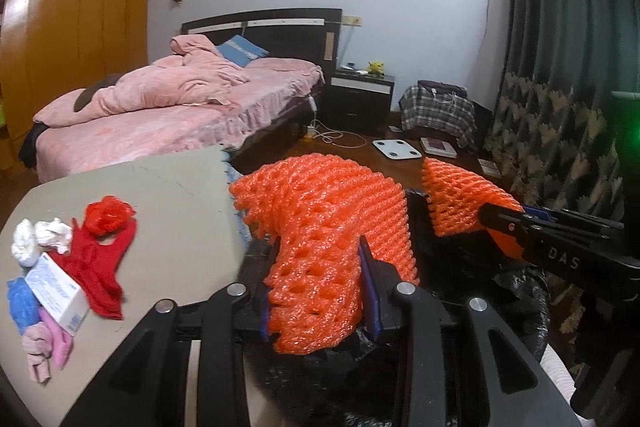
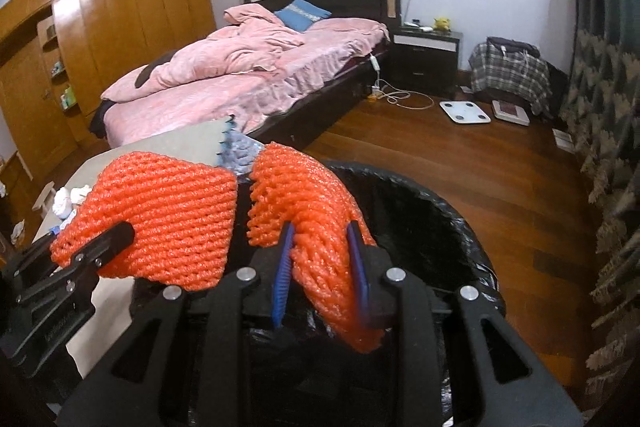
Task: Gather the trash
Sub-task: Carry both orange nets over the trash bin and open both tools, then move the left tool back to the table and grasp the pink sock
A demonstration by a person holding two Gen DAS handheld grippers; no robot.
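Observation:
My left gripper (image 1: 318,279) is shut on an orange foam fruit net (image 1: 320,227) and holds it over the black-lined trash bin (image 1: 516,303). My right gripper (image 2: 320,267) is shut on a second orange foam net (image 2: 316,223), above the same bin (image 2: 432,227). Each gripper shows in the other's view: the right one (image 1: 496,219) with its net (image 1: 456,203), the left one (image 2: 116,239) with its net (image 2: 168,219). On the grey table (image 1: 168,187) lie a red plastic bag (image 1: 100,247), white crumpled tissues (image 1: 40,239), a white box (image 1: 56,291), and blue and pink scraps.
A bed (image 2: 248,67) with pink bedding stands beyond the table. A nightstand (image 2: 428,55), a white scale (image 2: 464,111) and a plaid bag (image 2: 508,67) are on the wooden floor. A patterned curtain (image 2: 600,147) hangs at right, a wooden wardrobe (image 2: 100,39) at left.

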